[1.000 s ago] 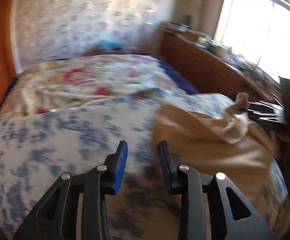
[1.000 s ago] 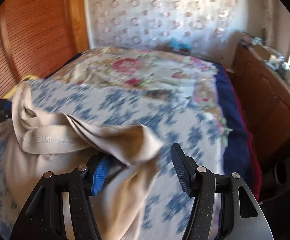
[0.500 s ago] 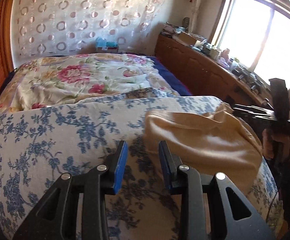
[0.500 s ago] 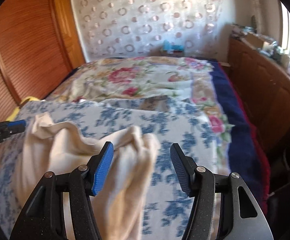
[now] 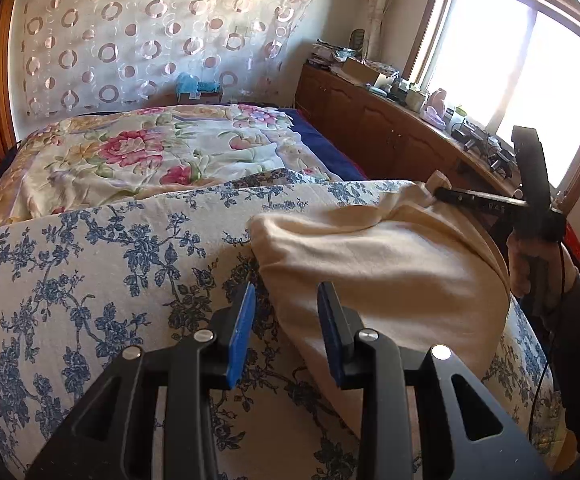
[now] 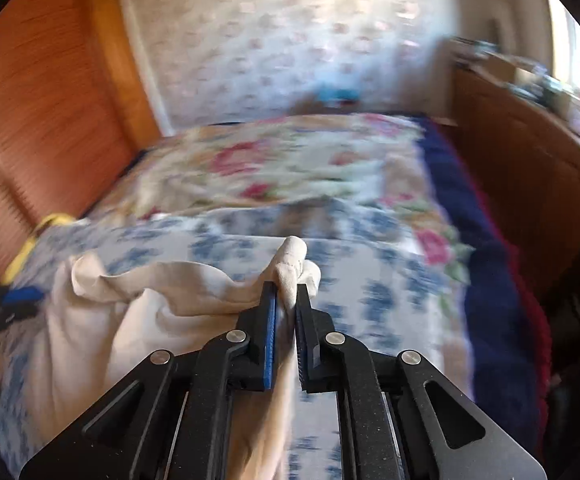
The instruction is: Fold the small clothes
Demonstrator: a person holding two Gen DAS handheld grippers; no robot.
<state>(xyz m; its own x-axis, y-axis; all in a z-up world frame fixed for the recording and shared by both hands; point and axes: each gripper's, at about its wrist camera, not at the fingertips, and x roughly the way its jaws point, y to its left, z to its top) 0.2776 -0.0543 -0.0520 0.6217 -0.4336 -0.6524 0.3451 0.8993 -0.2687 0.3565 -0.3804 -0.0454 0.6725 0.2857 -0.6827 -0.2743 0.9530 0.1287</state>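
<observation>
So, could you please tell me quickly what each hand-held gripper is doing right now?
Left hand-held gripper: open, holding nothing, beside the cream cotton garment.
Right hand-held gripper: closed on a bunched edge of that garment.

Cream garment on a blue-and-white floral sheet; rose-patterned quilt behind.

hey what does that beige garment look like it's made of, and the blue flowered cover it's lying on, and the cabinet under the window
Beige garment: likely soft cotton knit, matte; it drapes limply, with a stitched hem at the pinched corner.
Blue flowered cover: probably printed woven cotton, matte, slightly grainy, lying fairly smooth.
Cabinet: wood or wood veneer, reddish-brown with a slight sheen and panelled doors.
</observation>
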